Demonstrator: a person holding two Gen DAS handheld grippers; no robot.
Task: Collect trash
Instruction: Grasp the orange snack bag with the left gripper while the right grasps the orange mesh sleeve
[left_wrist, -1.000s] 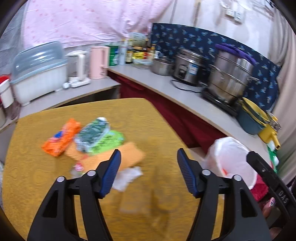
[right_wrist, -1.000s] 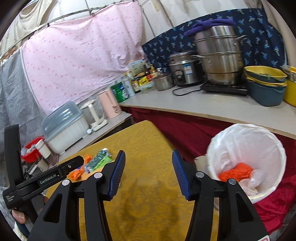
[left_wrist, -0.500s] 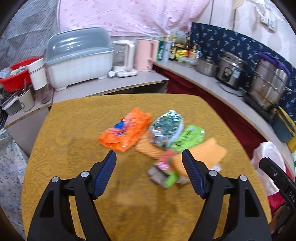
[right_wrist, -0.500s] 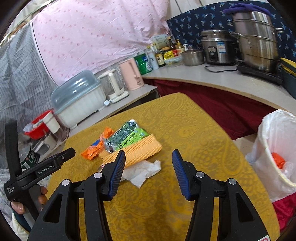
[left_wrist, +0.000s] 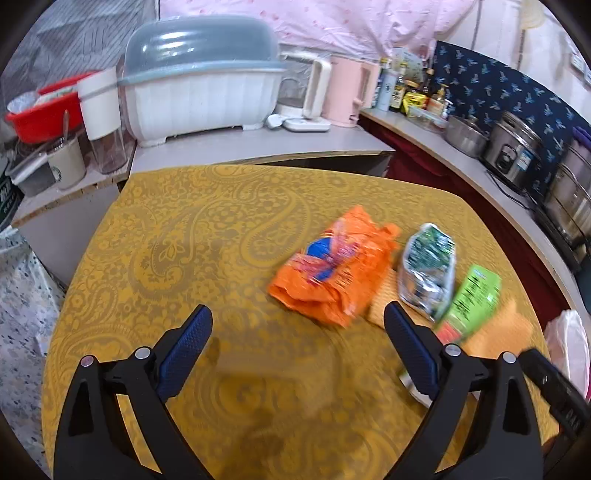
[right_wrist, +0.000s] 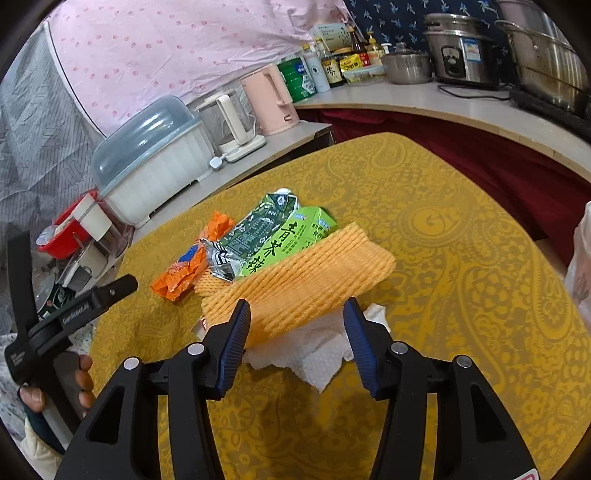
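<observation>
Right hand-held gripper (right_wrist: 297, 332) spread wide, empty | orange foam net sleeve (right_wrist: 299, 280) just ahead between its tips | left hand-held gripper (left_wrist: 297, 332) released | crumpled orange plastic wrapper (left_wrist: 332, 269) ahead-right on yellow-clothed bench (left_wrist: 207, 236)

left gripper (left_wrist: 297, 339): fingers spread wide, holding nothing | right gripper (right_wrist: 297, 332): fingers parted, holding nothing

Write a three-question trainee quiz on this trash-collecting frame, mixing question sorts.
1. True or false: the right gripper is shut on the orange foam net.
2. What lies partly under the net's near edge? A) white tissue B) spoon C) bottle cap
3. Fill in: the left gripper is open, and the nearest item beyond it is the ____ wrapper.

Key: 1 false, its jaws stand open; 2 A, white tissue; 3 orange.
</observation>
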